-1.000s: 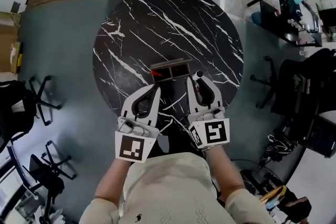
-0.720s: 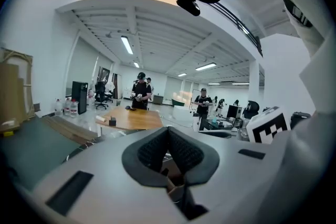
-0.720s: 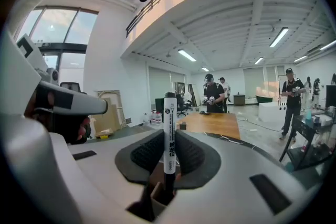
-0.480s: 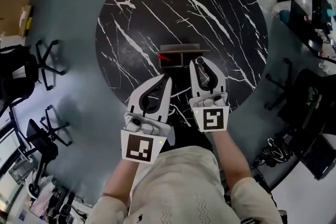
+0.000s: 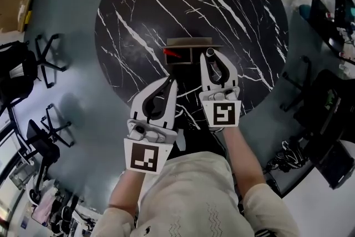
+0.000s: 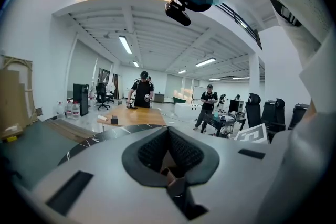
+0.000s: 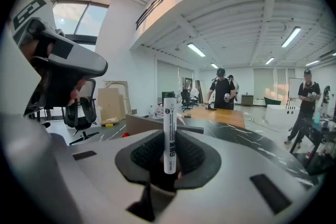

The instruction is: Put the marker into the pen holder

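A dark two-compartment pen holder (image 5: 191, 47) stands near the middle of the round black marble table (image 5: 144, 3), with something red (image 5: 171, 53) in its left compartment. My right gripper (image 5: 211, 57) is shut on a white marker (image 7: 169, 131) with a black cap, which stands upright between the jaws. The marker's top end (image 5: 210, 53) sits just before the holder's right end. From the right gripper view the holder (image 7: 140, 122) lies beyond the marker, to the left. My left gripper (image 5: 170, 82) hovers nearer the table's front edge, shut and empty (image 6: 168, 131).
Black office chairs (image 5: 44, 53) stand on the grey floor left of the table; more chairs and desks (image 5: 327, 91) crowd the right. In the gripper views several people stand round a wooden table (image 6: 134, 114) far behind.
My right gripper has carried the marker forward, closer to the holder's right end. The left gripper has stayed about where it was. The head camera has shifted.
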A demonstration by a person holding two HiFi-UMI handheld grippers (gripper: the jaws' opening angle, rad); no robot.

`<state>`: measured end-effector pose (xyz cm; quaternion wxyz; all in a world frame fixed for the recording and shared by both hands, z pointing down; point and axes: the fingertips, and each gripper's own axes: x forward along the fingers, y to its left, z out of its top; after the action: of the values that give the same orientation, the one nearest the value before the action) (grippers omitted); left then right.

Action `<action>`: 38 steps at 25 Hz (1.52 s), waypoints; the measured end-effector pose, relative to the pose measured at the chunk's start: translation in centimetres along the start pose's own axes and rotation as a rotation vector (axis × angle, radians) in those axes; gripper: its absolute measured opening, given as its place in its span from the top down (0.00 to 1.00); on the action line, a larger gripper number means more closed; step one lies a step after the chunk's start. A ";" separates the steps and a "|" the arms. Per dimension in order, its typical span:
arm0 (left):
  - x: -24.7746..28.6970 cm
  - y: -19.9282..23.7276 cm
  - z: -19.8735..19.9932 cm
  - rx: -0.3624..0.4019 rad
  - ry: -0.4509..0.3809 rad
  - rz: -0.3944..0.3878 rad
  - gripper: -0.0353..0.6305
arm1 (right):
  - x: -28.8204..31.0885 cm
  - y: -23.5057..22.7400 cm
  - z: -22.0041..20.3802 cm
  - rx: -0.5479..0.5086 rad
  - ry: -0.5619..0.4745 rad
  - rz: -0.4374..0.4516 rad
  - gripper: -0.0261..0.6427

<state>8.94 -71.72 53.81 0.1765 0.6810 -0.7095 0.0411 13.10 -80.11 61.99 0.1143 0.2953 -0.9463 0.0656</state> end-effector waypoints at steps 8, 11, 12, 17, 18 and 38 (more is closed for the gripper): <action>-0.7 0.6 -0.1 -0.002 0.001 0.021 0.94 | 0.1 0.5 -1.1 -0.012 0.039 0.041 0.84; -0.8 0.6 0.3 0.006 -0.010 0.021 0.94 | -0.6 0.3 0.0 0.014 0.021 0.017 0.84; -0.9 0.6 0.5 0.010 -0.016 0.021 0.94 | -1.1 0.2 0.4 0.018 0.023 0.014 0.84; -1.4 -0.3 1.9 0.012 -0.041 0.002 0.94 | -4.4 -1.2 6.1 0.075 -0.057 -0.021 0.84; -1.7 -0.5 2.4 0.013 -0.049 -0.006 0.94 | -5.2 -1.3 7.6 0.098 -0.078 -0.020 0.84; -10.2 -4.4 14.2 0.083 -0.240 -0.131 0.94 | -18.8 5.3 21.7 0.126 -0.175 0.043 0.94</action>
<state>10.60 -66.59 36.63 0.0641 0.7328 -0.6771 -0.0229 21.24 -69.65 35.95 0.0112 0.2863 -0.9527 0.1014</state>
